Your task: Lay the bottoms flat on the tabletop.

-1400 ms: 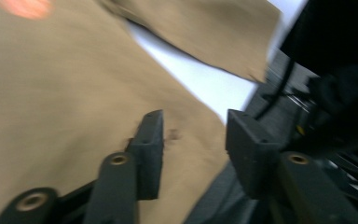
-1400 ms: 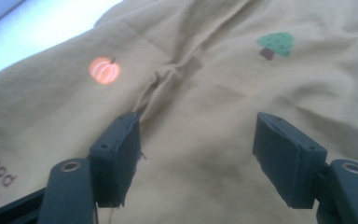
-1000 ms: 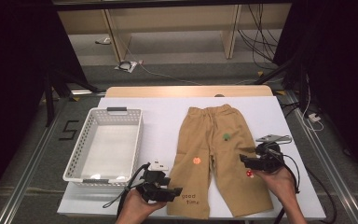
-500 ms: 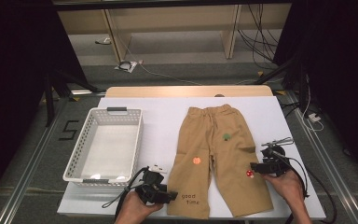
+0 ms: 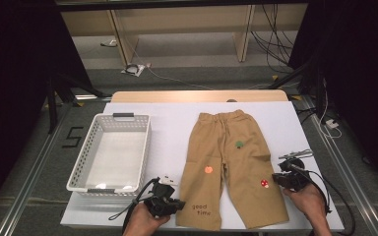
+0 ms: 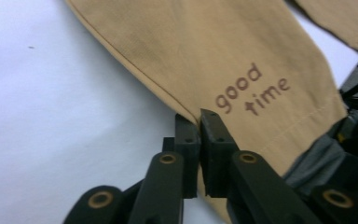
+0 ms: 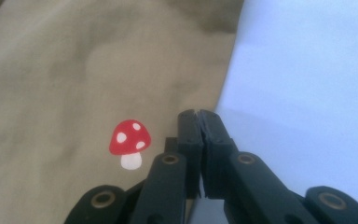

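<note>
My left gripper (image 6: 199, 114) has just been closing, and its jaws now pinch the outer edge of the trousers (image 6: 200, 56) on the leg that carries the brown "good time" lettering (image 6: 251, 91); a sliver of tan cloth sits between the two black pads. My right gripper (image 7: 197, 113) has just been closing as well, and its jaws are pressed together on the side seam of the other leg, with the red mushroom print (image 7: 129, 144) at about nine o'clock from the tips.

In the high view the left gripper (image 5: 177, 204) sits at the trousers' seven o'clock, by the hem, and the right gripper (image 5: 277, 178) at their four o'clock, just beside the mushroom. The trousers (image 5: 226, 162) lie flat on the white table cover (image 5: 172, 123), waistband at twelve o'clock, hems toward me. An orange patch (image 5: 208, 169) marks the left leg and a green one (image 5: 239, 144) the right. The white basket (image 5: 76, 169) stands at nine o'clock from the trousers, apart from them.
</note>
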A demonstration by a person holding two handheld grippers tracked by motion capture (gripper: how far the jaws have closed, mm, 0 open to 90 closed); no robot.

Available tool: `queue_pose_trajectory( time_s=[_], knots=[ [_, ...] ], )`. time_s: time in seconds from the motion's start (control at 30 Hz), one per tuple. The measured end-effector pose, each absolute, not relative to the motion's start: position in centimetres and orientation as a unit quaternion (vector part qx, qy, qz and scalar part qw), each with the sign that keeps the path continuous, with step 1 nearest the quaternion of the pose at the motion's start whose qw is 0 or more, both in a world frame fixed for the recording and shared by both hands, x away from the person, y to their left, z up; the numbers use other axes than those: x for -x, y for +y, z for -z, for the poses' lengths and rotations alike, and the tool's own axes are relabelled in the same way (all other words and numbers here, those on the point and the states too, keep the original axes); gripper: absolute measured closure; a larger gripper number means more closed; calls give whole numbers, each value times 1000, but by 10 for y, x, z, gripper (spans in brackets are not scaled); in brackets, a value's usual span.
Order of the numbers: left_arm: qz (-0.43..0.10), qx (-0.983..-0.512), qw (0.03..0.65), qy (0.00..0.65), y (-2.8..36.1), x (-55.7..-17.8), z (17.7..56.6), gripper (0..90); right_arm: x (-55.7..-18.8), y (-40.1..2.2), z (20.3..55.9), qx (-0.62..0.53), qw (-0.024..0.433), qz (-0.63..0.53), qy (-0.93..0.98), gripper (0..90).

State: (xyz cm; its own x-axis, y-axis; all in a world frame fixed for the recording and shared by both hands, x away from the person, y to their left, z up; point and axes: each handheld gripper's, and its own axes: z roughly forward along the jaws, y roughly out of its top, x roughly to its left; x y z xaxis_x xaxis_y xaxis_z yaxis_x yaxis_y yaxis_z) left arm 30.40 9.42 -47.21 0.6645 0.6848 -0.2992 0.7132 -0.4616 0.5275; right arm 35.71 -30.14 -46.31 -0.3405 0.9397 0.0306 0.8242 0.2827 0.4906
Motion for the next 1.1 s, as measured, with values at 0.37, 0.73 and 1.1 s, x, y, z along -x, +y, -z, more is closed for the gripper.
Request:
queue_pose_trajectory(
  time_s=[0.37, 0.73, 1.1],
  knots=[
    [52, -849, 334, 407, 94, -304, 472, 883, -351, -328, 461, -575, 141, -205, 779, 868],
    [61, -857, 320, 400, 94, -301, 479, 883, -346, -306, 434, -547, 170, -294, 765, 567],
    [53, -850, 321, 415, 103, -300, 475, 627, -334, -258, 406, -501, 164, -395, 753, 369]
  ],
)
